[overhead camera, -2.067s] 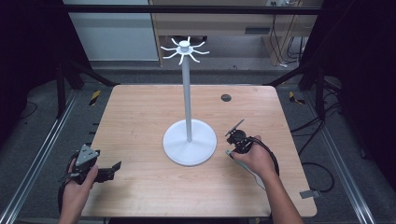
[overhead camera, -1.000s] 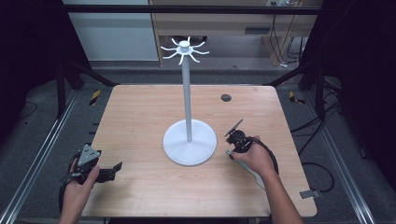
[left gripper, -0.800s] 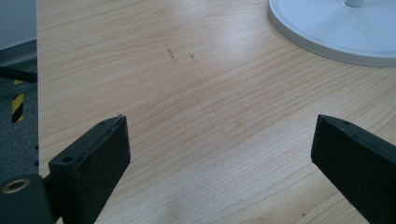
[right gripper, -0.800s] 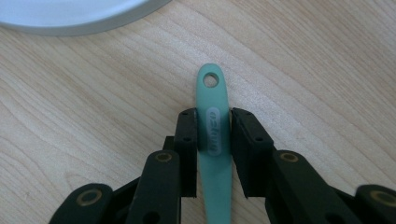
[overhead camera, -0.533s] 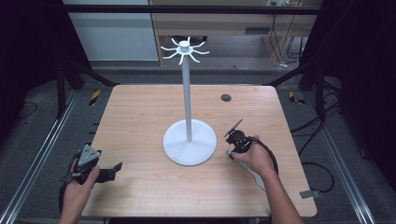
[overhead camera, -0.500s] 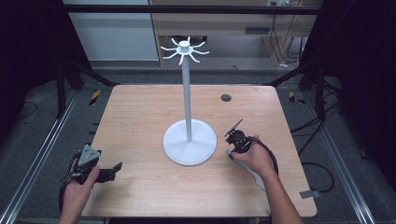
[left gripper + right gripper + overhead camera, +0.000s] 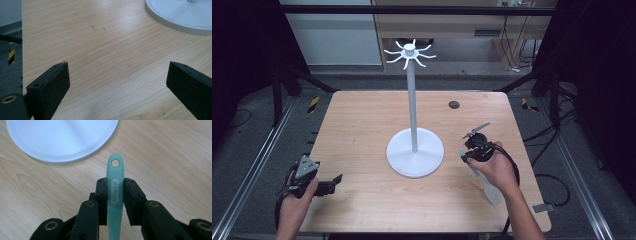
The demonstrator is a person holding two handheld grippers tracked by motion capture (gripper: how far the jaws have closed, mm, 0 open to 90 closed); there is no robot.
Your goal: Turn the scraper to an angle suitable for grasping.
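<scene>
At about 7 o'clock on the wooden table (image 7: pixel 362 120), the left gripper (image 7: pixel 329 186) rests low over the wood, its jaws spread wide apart with only bare tabletop between them. At the table's centre stands the white hanger stand (image 7: pixel 413 120), round base on the wood, hook arms at the top. At 4 o'clock, just beside that base, the right gripper (image 7: pixel 468 156) is clamped on the handle of a mint-green spatula (image 7: pixel 115 192); the handle's holed end pokes out past the jaws toward the base, its blade trailing under the right hand (image 7: pixel 495 169).
</scene>
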